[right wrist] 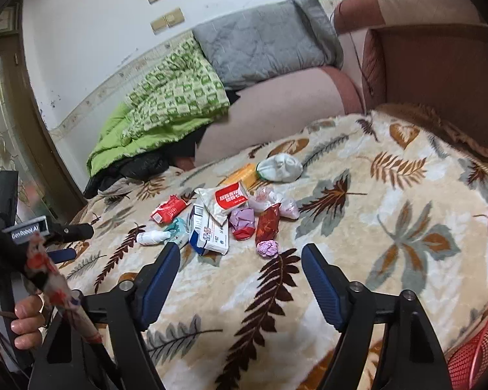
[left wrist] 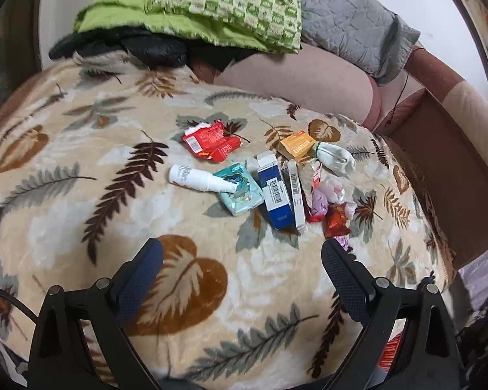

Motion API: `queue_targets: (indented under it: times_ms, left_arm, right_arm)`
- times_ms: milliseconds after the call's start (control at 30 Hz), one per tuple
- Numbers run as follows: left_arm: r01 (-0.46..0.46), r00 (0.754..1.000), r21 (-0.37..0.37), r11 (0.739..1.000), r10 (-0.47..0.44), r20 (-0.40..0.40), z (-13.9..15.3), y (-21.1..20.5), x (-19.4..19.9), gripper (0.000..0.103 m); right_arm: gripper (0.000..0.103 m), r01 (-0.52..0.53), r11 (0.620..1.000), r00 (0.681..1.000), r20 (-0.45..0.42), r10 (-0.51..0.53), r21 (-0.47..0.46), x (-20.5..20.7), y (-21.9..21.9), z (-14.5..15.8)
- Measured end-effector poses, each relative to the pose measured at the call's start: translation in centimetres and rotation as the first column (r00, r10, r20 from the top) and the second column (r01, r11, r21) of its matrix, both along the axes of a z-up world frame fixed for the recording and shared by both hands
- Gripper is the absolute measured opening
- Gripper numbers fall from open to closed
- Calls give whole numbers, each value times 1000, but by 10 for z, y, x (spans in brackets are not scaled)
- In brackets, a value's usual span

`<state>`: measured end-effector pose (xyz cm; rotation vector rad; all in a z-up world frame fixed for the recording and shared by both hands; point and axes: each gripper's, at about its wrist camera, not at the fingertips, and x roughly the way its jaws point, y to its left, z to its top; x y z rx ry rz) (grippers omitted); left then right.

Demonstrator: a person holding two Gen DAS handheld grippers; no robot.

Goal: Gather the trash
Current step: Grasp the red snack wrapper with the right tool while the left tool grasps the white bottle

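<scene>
A heap of trash lies on the leaf-patterned blanket (left wrist: pixel 81 214): a red wrapper (left wrist: pixel 210 143), a white spray bottle (left wrist: pixel 198 179), a teal tissue pack (left wrist: pixel 240 191), a blue box (left wrist: pixel 275 195), an orange box (left wrist: pixel 297 144), a white crumpled cloth (left wrist: pixel 336 157) and sweet wrappers (left wrist: pixel 333 221). My left gripper (left wrist: pixel 242 256) hangs open just short of the heap, nothing between its fingers. In the right wrist view the same heap shows a white-and-red pouch (right wrist: pixel 226 200), a red sachet (right wrist: pixel 267 224) and a purple wad (right wrist: pixel 268 248). My right gripper (right wrist: pixel 240 255) is open, close to the purple wad.
A green quilt (right wrist: pixel 159 107) and grey pillow (right wrist: pixel 260 44) lie at the back against the wall. A brown sofa arm (right wrist: pixel 439 65) rises at the right. A red mesh basket (right wrist: pixel 475 351) shows at the lower right. A hand (right wrist: pixel 22 321) holds the left gripper's handle.
</scene>
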<state>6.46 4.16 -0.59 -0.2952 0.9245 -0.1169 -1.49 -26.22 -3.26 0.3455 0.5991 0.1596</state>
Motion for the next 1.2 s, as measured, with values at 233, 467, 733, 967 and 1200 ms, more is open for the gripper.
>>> queue_targets:
  times_ms: [233, 467, 733, 967, 1200]
  left_arm:
    - [-42, 981, -143, 989, 14, -195, -33, 22, 70, 97]
    - [-242, 914, -227, 943, 144, -379, -80, 46, 132, 97]
    - [-339, 875, -267, 902, 197, -443, -118, 57, 150, 92]
    - [-403, 850, -263, 876, 252, -463, -133, 70, 157, 54]
    - [-418, 854, -299, 858, 258, -452, -132, 77, 146, 34]
  right_arm:
    - [74, -46, 998, 996, -70, 49, 37, 61, -2, -23]
    - [65, -21, 997, 987, -158, 32, 68, 128, -10, -55]
    - [40, 16, 984, 969, -245, 28, 176, 175, -24, -105]
    - [32, -35, 972, 980, -181, 79, 232, 168, -21, -119]
    - [27, -61, 970, 995, -64, 78, 237, 152, -20, -107]
